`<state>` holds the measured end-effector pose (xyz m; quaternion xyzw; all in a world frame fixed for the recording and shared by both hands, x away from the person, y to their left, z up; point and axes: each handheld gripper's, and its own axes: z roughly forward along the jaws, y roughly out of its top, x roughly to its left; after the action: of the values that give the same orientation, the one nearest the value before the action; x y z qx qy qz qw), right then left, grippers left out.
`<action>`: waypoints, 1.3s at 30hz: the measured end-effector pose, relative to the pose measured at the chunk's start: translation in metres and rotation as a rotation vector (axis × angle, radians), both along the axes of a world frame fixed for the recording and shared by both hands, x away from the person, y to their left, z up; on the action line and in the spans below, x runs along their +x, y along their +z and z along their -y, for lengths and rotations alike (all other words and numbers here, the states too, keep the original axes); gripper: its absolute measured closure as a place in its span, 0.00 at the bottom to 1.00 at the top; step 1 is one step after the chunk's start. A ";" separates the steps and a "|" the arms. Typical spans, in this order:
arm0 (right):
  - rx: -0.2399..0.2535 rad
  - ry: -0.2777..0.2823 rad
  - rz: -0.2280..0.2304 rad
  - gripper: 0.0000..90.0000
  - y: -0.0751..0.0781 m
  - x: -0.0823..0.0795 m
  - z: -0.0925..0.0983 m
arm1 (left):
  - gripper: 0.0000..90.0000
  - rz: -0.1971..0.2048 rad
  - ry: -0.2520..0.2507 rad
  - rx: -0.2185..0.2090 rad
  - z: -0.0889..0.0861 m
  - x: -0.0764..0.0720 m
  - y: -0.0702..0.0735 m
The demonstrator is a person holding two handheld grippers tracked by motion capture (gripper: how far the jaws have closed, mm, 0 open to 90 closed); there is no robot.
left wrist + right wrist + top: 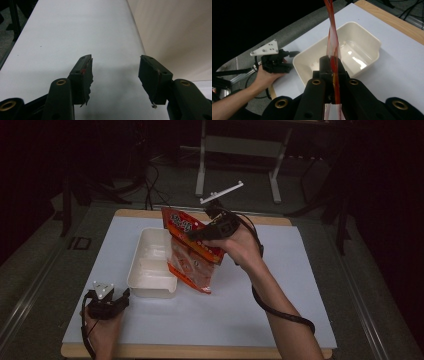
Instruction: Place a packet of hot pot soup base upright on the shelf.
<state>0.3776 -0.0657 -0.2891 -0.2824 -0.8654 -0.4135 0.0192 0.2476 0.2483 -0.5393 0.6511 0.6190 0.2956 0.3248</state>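
White sheeting covers the bench (150, 330), whose wooden edge shows along the near and far sides. Around it the room is dark, with grey floor, black cables and the legs of a pale metal frame (201, 170) beyond the far edge. A thin white bar (221, 193) lies on the floor just past the bench.

On the left half of the bench sits a cream plastic tub (145, 282), rectangular with rounded corners, long axis running near to far. The right gripper view looks down into it, and the part of its inside seen there holds nothing, only glare on the bottom.

Just right of the tub, a red and orange snack packet (192, 255) hangs in the air above the bench, top corner toward the far side, lower end close over the sheeting beside the tub's right wall. The right gripper (197, 235) has its jaws clamped shut on the packet; in its own view the thin edge of the packet rises straight up from between the closed jaws, over the tub.

The left gripper (122, 299) rests low at the near left corner of the bench, just near the tub's near end, held in the person's hand. Its jaws stand wide apart with nothing between them, bare white sheeting showing in the gap.
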 end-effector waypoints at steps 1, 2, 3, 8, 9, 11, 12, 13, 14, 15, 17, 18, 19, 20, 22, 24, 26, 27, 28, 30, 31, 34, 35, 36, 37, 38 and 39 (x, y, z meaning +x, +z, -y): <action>0.001 0.002 -0.006 1.00 0.000 0.000 -0.002 | 0.50 0.001 -0.001 0.000 0.000 0.000 0.000; 0.003 0.007 -0.011 1.00 0.000 0.001 -0.003 | 0.50 0.001 -0.003 0.002 0.001 0.000 0.000; 0.003 0.007 -0.011 1.00 0.000 0.001 -0.003 | 0.50 0.001 -0.003 0.002 0.001 0.000 0.000; 0.004 0.020 -0.042 1.00 -0.001 0.006 -0.015 | 0.50 0.000 -0.007 0.009 0.001 0.000 0.000; 0.004 0.021 -0.044 1.00 -0.001 0.007 -0.018 | 0.50 0.000 -0.006 0.007 0.001 0.000 0.000; 0.004 0.027 -0.050 1.00 -0.001 0.008 -0.023 | 0.50 0.001 -0.006 0.008 0.001 0.000 0.000; 0.002 0.029 -0.051 1.00 -0.001 0.008 -0.025 | 0.50 0.003 -0.006 0.006 0.001 0.000 0.000; -0.001 0.030 -0.052 1.00 0.000 0.008 -0.028 | 0.50 0.003 -0.005 0.005 0.001 0.000 0.000; -0.002 0.032 -0.055 1.00 0.000 0.009 -0.030 | 0.50 0.003 -0.006 0.006 0.001 0.000 0.000; -0.004 0.033 -0.056 1.00 0.001 0.010 -0.032 | 0.50 0.005 -0.005 0.004 0.001 0.000 0.000; -0.002 0.037 -0.065 1.00 0.002 0.011 -0.037 | 0.50 0.005 -0.004 0.004 0.001 0.000 0.000; -0.002 0.037 -0.070 1.00 0.003 0.012 -0.040 | 0.50 0.005 -0.005 0.003 0.001 0.000 0.000; 0.000 0.038 -0.074 1.00 0.003 0.013 -0.042 | 0.50 0.005 -0.005 0.003 0.001 0.000 0.000; 0.000 0.037 -0.077 1.00 0.004 0.014 -0.045 | 0.50 0.005 -0.005 0.003 0.001 0.000 0.000; 0.004 0.038 -0.091 1.00 0.003 0.015 -0.050 | 0.50 0.006 -0.005 0.003 0.001 0.000 0.000; -0.001 0.036 -0.091 1.00 0.002 0.016 -0.057 | 0.50 0.005 -0.005 0.003 0.001 0.000 0.000; -0.002 0.045 -0.092 1.00 0.001 0.016 -0.064 | 0.50 0.006 -0.005 0.003 0.001 0.000 0.000; -0.001 0.049 -0.091 1.00 0.001 0.016 -0.067 | 0.50 0.006 -0.004 0.003 0.000 0.000 0.000; -0.002 0.050 -0.091 1.00 0.000 0.017 -0.069 | 0.50 0.006 -0.004 0.002 0.000 0.000 0.000; 0.011 0.044 -0.096 1.00 -0.001 0.018 -0.074 | 0.50 0.005 -0.002 0.002 0.000 0.000 0.000; 0.011 0.044 -0.096 1.00 -0.001 0.018 -0.074 | 0.50 0.005 -0.002 0.002 0.000 0.000 0.000; 0.035 0.030 -0.114 1.00 -0.003 0.021 -0.079 | 0.50 0.005 -0.001 0.001 0.000 0.000 0.000; 0.039 0.026 -0.114 1.00 -0.004 0.021 -0.081 | 0.50 0.005 -0.002 0.001 0.000 0.000 0.000; 0.044 0.025 -0.116 1.00 -0.005 0.022 -0.082 | 0.50 0.005 -0.002 0.001 0.000 0.000 0.000; 0.049 0.024 -0.121 1.00 -0.005 0.023 -0.084 | 0.50 0.005 -0.002 0.002 0.000 0.000 0.000; 0.049 0.024 -0.121 1.00 -0.005 0.023 -0.084 | 0.50 0.005 -0.002 0.002 0.000 0.000 0.000; 0.053 0.022 -0.123 1.00 -0.006 0.023 -0.085 | 0.50 0.005 -0.003 0.002 0.000 0.000 0.000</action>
<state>0.4006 0.0196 -0.2948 -0.2972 -0.8544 -0.4178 0.0844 0.2478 0.2486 -0.5390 0.6516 0.6171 0.2972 0.3260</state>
